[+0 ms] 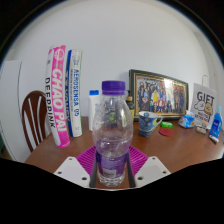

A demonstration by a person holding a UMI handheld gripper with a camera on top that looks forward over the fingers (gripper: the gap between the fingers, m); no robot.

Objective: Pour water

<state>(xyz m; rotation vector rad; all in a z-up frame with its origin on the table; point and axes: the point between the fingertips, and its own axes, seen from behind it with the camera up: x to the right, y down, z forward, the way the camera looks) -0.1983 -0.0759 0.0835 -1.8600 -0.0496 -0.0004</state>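
The clear plastic water bottle with a purple cap (112, 135) is standing upright between the gripper (111, 163) fingers, whose pads are pressing its sides.

I see a clear bottle (112, 135) with a purple cap and a purple band low on its body. My claw (111, 170) shows magenta pads on pale grey fingers. The counter (170, 145) is reddish-brown wood. Behind stand a pink-and-white box (59, 95), a blue mug (149, 122) and a gold-framed picture (158, 94).
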